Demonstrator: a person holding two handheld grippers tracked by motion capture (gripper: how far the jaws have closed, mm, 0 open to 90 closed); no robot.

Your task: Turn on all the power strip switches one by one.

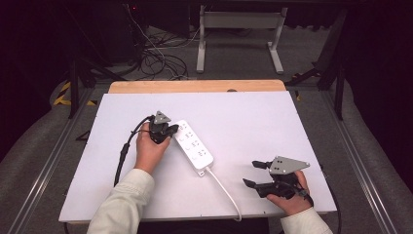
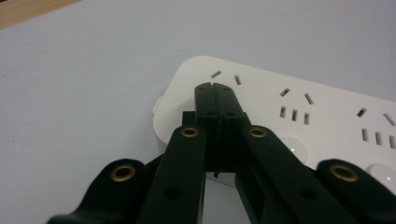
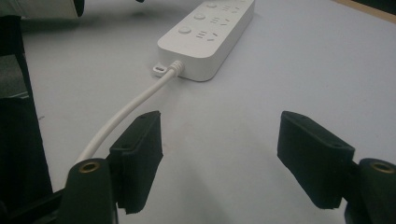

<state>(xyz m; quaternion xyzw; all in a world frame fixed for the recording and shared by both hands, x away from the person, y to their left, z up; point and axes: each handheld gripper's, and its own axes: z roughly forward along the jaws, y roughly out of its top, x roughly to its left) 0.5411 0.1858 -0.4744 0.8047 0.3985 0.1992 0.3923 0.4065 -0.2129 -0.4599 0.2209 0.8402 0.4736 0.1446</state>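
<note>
A white power strip (image 1: 195, 145) lies slantwise on the white board (image 1: 263, 122), left of the middle. Its white cable (image 1: 225, 189) runs toward the front edge. My left gripper (image 1: 169, 130) is shut, its jaws pressed together with nothing between them. In the left gripper view its tips (image 2: 215, 87) rest over the end socket of the power strip (image 2: 327, 116), next to a round button (image 2: 293, 148). My right gripper (image 1: 249, 173) stands open near the front right of the board. The right gripper view shows it (image 3: 224, 149) facing the power strip's (image 3: 210, 28) cable end, with the cable (image 3: 126, 112) passing by one jaw.
A wooden table edge (image 1: 195, 86) shows behind the board. Beyond it, on the floor, lie tangled cables (image 1: 158, 58) and a white metal frame (image 1: 238, 29). Metal rails (image 1: 355, 146) run along both sides of the table.
</note>
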